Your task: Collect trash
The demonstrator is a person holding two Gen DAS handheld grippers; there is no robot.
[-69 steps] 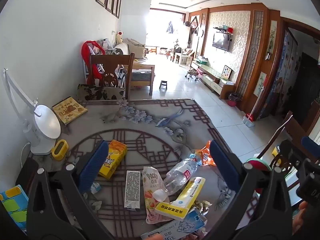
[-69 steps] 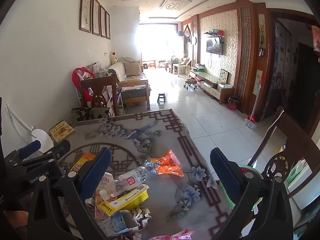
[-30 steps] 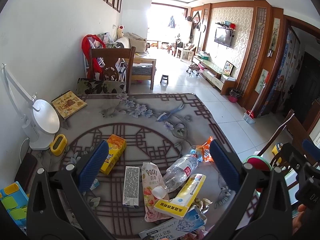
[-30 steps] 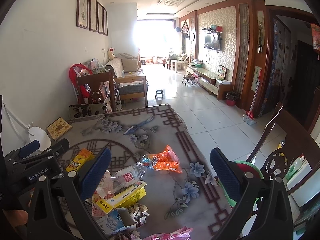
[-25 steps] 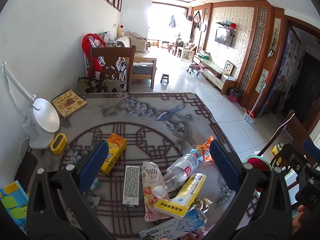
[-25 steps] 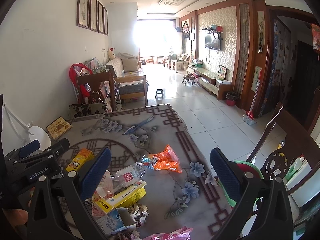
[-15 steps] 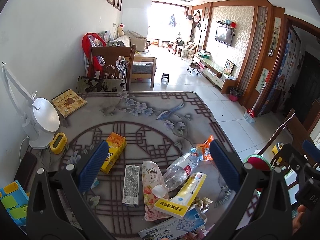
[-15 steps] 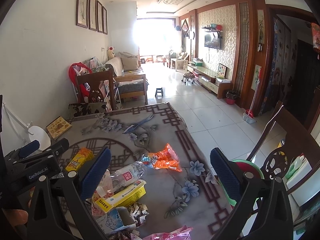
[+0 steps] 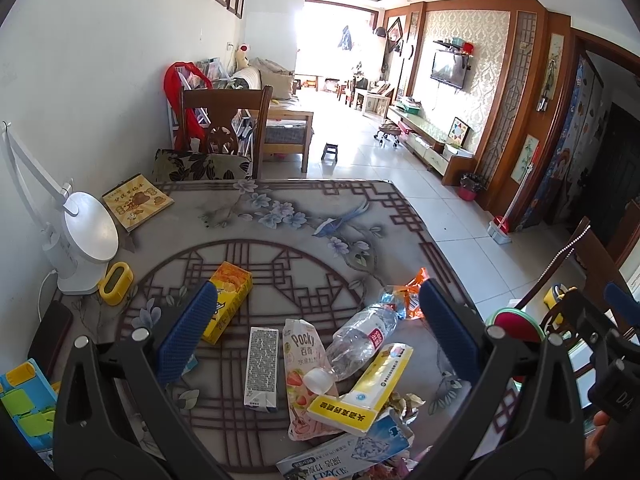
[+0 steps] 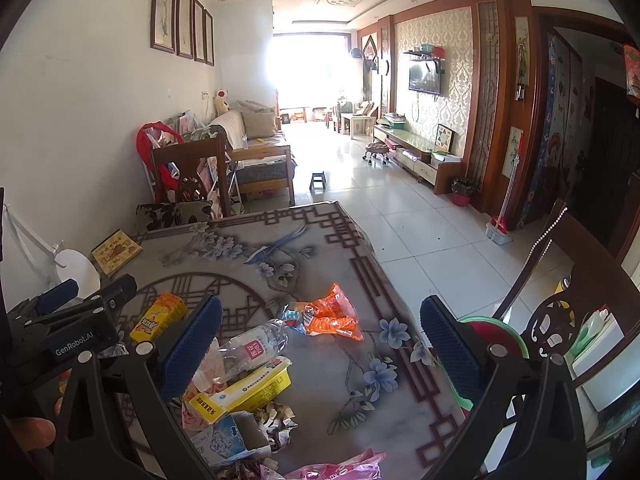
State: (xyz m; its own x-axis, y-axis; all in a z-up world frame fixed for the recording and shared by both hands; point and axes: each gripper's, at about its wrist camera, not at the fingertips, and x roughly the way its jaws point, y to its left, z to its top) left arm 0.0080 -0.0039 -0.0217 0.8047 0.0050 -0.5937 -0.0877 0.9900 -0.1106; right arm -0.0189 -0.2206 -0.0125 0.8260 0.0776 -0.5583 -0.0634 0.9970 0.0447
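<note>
Trash lies on the patterned table (image 9: 280, 236): a clear plastic bottle (image 9: 360, 338) (image 10: 254, 346), a Pocky pouch (image 9: 300, 376), a yellow-white tube box (image 9: 364, 388) (image 10: 244, 394), a small grey carton (image 9: 262, 368), a yellow-orange box (image 9: 228, 300) (image 10: 158, 318), an orange wrapper (image 10: 332, 314) (image 9: 410, 296) and a blue-white box (image 9: 352, 452). My left gripper (image 9: 316, 340) is open and empty above the pile. My right gripper (image 10: 318, 344) is open and empty, above the table's right part.
A white desk lamp (image 9: 80, 240), a yellow object (image 9: 116, 278) and a booklet (image 9: 138, 200) sit at the table's left. A wooden chair (image 9: 224, 128) stands behind the table. A green-rimmed bin (image 10: 496, 336) and another chair (image 10: 560, 300) are on the right.
Both grippers have drifted slightly over the table; the views shift only a little. Both stay open and empty. The trash has not moved.
</note>
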